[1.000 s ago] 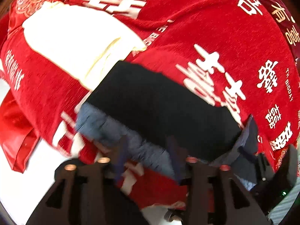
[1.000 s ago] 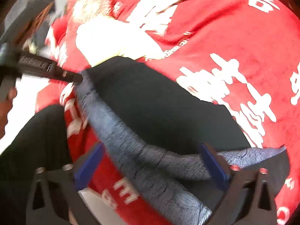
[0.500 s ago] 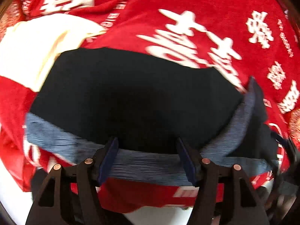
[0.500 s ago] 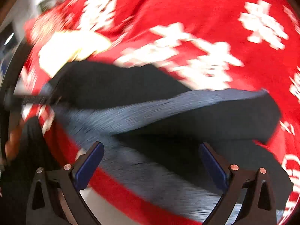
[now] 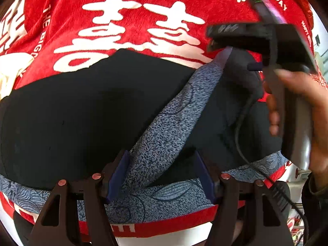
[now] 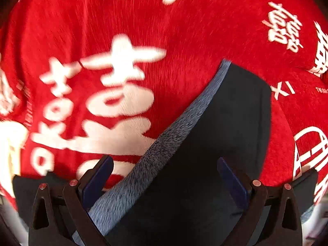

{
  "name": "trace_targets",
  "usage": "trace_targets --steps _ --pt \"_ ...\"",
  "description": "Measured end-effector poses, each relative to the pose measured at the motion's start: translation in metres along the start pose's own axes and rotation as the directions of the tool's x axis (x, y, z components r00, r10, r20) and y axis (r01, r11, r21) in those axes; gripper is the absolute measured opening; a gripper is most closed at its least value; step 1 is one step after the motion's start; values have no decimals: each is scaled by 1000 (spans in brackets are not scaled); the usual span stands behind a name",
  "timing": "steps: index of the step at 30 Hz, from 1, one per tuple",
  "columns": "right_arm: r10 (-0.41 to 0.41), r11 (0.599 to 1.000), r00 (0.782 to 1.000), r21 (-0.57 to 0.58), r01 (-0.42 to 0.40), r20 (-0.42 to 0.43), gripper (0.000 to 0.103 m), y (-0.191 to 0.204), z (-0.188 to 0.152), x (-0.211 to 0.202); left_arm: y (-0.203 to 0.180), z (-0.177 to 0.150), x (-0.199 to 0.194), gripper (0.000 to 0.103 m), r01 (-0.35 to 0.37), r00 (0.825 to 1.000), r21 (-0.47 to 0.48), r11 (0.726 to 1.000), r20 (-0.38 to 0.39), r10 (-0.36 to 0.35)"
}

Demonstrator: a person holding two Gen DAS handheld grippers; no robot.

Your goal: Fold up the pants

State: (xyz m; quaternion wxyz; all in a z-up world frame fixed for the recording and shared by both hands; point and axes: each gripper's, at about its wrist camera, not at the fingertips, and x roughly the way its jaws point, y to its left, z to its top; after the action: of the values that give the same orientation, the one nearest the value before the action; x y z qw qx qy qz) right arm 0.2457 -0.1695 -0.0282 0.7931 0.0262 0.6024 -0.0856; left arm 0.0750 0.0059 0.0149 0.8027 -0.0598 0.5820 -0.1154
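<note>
The pants (image 5: 67, 121) lie dark on the red cloth (image 5: 143, 6), grey waistband (image 5: 172, 127) running toward one o'clock between the left gripper (image 5: 162, 176), its fingers just opening, and the right gripper (image 6: 164, 176), fingers spread.

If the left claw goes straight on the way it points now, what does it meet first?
Most likely the grey patterned band of the dark pants, which runs up between the open fingers of the left claw. The red cloth lies underneath. Depth is unclear.
</note>
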Motion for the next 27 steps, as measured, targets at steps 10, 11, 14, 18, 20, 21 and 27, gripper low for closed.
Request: trace_targets --steps 10,11,14,18,20,21,27 --pt "163 971 976 153 -185 147 18 -73 -43 -44 9 -4 0 70 27 1000 -15 1000 0 -27" --pt "167 968 970 159 -195 177 18 -79 -53 -55 9 -5 -1 70 33 999 -16 999 -2 -33" --pt "177 951 952 206 -231 252 16 -100 -89 -88 6 -13 -4 70 44 999 -5 999 -11 -45" --pt "158 932 938 268 -245 308 16 -122 -150 -112 -4 -23 -7 70 55 998 43 998 -16 -55" --pt "153 917 943 312 -247 296 16 -138 -180 -109 -12 -26 -8 70 47 999 73 996 -15 -46" --pt "163 910 949 329 -250 272 16 -145 -194 -101 -16 -27 -7 70 42 999 85 996 -16 -41" --pt "132 933 972 306 -187 193 78 -154 -215 -79 -40 -29 -2 72 60 998 140 988 -34 -56"
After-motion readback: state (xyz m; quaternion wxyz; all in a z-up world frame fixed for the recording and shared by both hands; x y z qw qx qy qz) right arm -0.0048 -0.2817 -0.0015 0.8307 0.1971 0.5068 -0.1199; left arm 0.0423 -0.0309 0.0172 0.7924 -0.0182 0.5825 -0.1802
